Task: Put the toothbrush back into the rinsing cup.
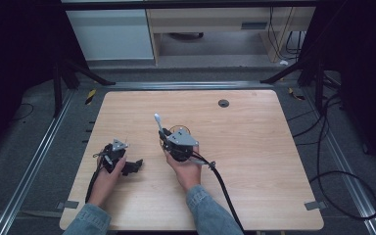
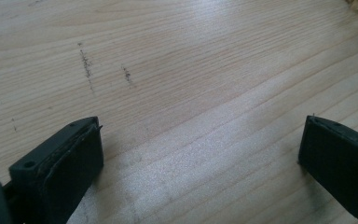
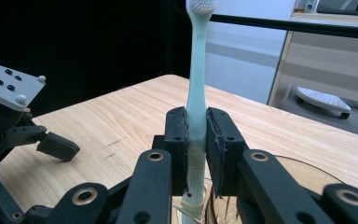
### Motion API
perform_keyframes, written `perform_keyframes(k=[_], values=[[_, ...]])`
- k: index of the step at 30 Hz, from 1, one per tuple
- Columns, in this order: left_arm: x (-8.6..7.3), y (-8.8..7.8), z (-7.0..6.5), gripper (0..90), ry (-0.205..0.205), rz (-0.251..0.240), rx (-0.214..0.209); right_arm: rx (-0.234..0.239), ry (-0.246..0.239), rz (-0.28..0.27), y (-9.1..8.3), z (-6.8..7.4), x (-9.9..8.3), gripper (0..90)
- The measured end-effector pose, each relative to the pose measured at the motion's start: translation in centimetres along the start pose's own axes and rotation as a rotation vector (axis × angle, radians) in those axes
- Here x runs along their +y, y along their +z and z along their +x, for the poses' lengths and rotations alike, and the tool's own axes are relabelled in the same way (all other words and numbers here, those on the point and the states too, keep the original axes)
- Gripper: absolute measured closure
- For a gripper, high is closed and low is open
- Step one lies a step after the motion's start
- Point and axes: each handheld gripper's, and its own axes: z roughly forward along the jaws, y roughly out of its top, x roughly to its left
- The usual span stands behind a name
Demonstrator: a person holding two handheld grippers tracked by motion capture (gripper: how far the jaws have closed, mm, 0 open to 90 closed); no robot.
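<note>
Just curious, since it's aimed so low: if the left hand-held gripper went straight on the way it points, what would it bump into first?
Most likely the bare wooden table. The left hand-held gripper has its jaws open with nothing between them, and its own view shows tabletop wood straight ahead. How far off the wood is, I cannot tell.

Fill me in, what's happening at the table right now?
A person works two handheld grippers over a wooden table. The right gripper is shut on a pale toothbrush, held upright with the bristles on top, just above a round amber container. The left gripper rests open on the table, nothing between its fingers.
</note>
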Motion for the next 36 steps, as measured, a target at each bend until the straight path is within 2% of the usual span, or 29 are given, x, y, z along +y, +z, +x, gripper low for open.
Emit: perform_keyframes(k=[36], values=[[0.00, 0.00, 0.00, 0.0, 0.000, 0.000, 0.000, 0.013, -0.007, -0.027, 0.26, 0.15, -0.84, 78.9]])
